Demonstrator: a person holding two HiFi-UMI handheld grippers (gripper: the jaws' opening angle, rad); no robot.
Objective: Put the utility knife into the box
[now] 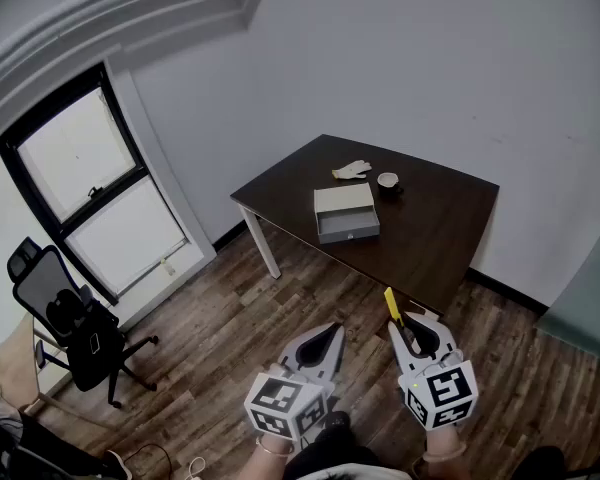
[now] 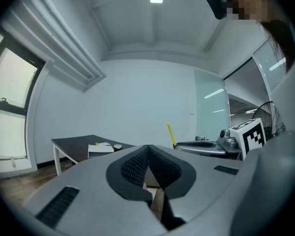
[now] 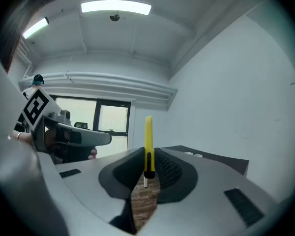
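Utility knife [image 3: 148,140]: pinched between the jaws of the right gripper [image 3: 148,157], which are closed on its lower end. Stands upright, with the yellow body rising well past the jaw tips and a small pale tip showing below the pads. Appears in the head view too, as a yellow sliver poking forward from that gripper.

Left gripper [image 2: 148,149]: jaws brought together at the tips, with nothing between them. Hangs just beside the right one, both held low in front of the person over the wooden floor [image 1: 230,298].

Box [image 1: 346,213]: grey, lying near the middle of the dark desk [image 1: 440,233], apparently with its top open, though no contents can be made out from here. Well apart from both grippers. Beyond it on the desk, a pale glove [image 1: 352,170] and a small cup [image 1: 388,180].

Progress, as a judgement: pickup done, with the knife secure in the right jaws. Left to do: close the gap to the desk, bring the knife over the box, lower it inside, then open the jaws to let go. Roughly the first half complete, with nothing yet in the box as far as can be seen.
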